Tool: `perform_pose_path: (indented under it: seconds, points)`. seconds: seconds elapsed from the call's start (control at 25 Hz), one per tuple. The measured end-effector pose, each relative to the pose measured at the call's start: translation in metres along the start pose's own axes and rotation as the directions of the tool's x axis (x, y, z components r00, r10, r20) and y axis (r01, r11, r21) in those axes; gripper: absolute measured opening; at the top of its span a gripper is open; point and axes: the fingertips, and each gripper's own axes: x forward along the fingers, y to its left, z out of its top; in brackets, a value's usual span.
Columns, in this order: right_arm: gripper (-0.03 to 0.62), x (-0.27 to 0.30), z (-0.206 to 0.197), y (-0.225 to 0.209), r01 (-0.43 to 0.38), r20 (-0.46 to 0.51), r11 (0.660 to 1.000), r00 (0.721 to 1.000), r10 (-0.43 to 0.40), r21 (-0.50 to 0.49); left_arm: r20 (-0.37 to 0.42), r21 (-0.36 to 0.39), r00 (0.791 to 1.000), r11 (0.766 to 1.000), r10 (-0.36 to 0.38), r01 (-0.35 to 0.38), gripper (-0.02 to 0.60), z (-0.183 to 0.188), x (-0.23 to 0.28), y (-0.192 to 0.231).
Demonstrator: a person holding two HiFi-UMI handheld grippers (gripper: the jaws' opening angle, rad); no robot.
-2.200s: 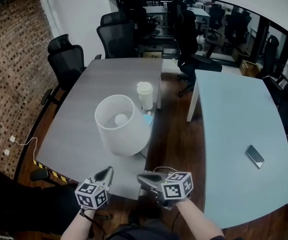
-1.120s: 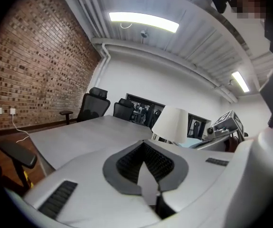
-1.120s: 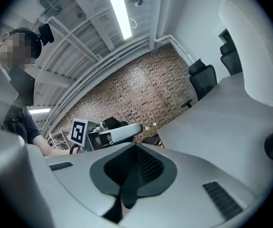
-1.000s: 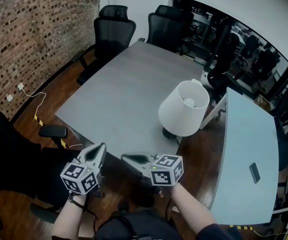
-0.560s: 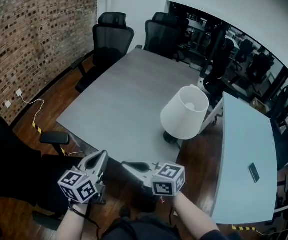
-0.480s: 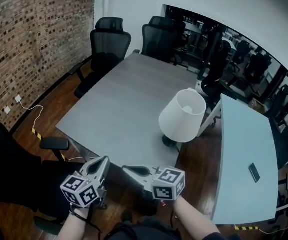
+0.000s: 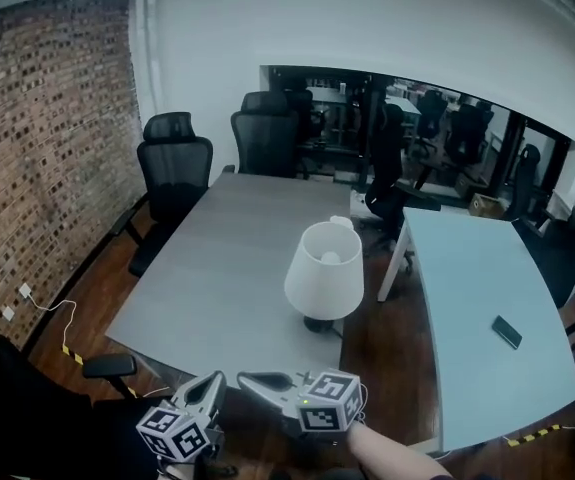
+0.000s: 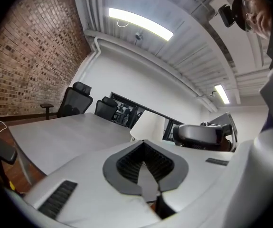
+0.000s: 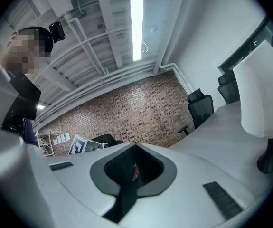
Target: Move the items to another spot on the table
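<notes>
Your left gripper (image 7: 210, 383) is clenched on nothing, short of the grey table's (image 7: 217, 278) near edge. Your right gripper (image 7: 252, 380), just beside it, is likewise clenched and empty. The white lamp (image 7: 324, 283) stands by the table's right edge, a cup (image 7: 342, 223) just behind it. By the look of it, no item is in hand and all the moving is left to do.

**A:** That lamp shade (image 7: 323, 283) covers nearly all of its own base (image 7: 318, 324), with only a dark sliver showing at the near side.

**B:** And the white thing (image 7: 340, 222) poking out at its far side? It's mostly hidden, so I can't name it.

**A:** There's a small dark flat object (image 7: 507, 332) on the right table (image 7: 467, 298), too small to tell. In the right gripper view, the shade runs off the right edge.
</notes>
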Motion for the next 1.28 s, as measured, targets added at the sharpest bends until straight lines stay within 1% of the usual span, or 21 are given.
perform_pose_path:
  seconds: [0.12, 0.24, 0.32, 0.44, 0.52, 0.6, 0.68, 0.84, 0.96, 1.12, 1.28]
  points:
    - [0.009, -0.008, 0.007, -0.001, 0.002, 0.03, 1.0, 1.0, -0.002, -0.001, -0.002, 0.026, 1.0, 1.0, -0.003, 0.003, 0.012, 0.004, 0.004, -0.007]
    - [0.009, -0.023, 0.018, -0.001, -0.005, 0.045, 1.0, 0.999, 0.006, -0.015, 0.012, 0.029, 1.0, 1.0, -0.002, 0.002, 0.012, 0.009, 0.015, -0.02]
    - [0.009, -0.038, 0.025, 0.0, -0.006, 0.056, 1.0, 0.998, 0.008, -0.03, 0.022, 0.037, 1.0, 0.999, -0.008, 0.007, 0.012, 0.011, 0.023, -0.035]
    - [0.009, -0.069, 0.033, -0.003, 0.009, 0.081, 0.999, 0.997, -0.005, -0.045, 0.024, 0.076, 0.999, 0.996, -0.045, 0.043, 0.012, 0.012, 0.035, -0.064]
    - [0.009, -0.092, 0.034, -0.008, 0.02, 0.098, 0.999, 0.995, -0.016, -0.043, 0.017, 0.078, 0.998, 0.995, -0.057, 0.056, 0.012, 0.01, 0.043, -0.08]
    - [0.009, -0.113, 0.033, -0.014, 0.027, 0.112, 0.999, 0.993, -0.023, -0.034, 0.0, 0.084, 0.999, 0.995, -0.047, 0.047, 0.012, 0.006, 0.052, -0.092]
    - [0.009, -0.129, 0.034, -0.019, 0.033, 0.125, 0.999, 0.992, -0.029, -0.026, -0.009, 0.109, 0.999, 0.993, -0.033, 0.034, 0.012, 0.003, 0.059, -0.103]
    - [0.009, -0.156, 0.038, -0.024, 0.041, 0.142, 0.999, 0.989, -0.037, -0.022, 0.039, 0.162, 0.999, 0.987, -0.013, 0.007, 0.012, 0.006, 0.063, -0.126]
    - [0.009, -0.173, 0.039, -0.028, 0.042, 0.157, 0.999, 0.987, -0.039, -0.014, 0.055, 0.175, 0.998, 0.985, -0.004, -0.006, 0.012, 0.003, 0.067, -0.141]
    - [0.009, -0.18, 0.046, -0.025, 0.021, 0.178, 1.0, 0.984, -0.02, -0.003, 0.029, 0.204, 0.999, 0.979, 0.013, -0.019, 0.012, 0.001, 0.066, -0.15]
    - [0.009, -0.192, 0.048, -0.02, -0.019, 0.206, 1.0, 0.978, 0.015, 0.017, 0.01, 0.226, 0.999, 0.973, 0.037, -0.038, 0.012, -0.004, 0.063, -0.16]
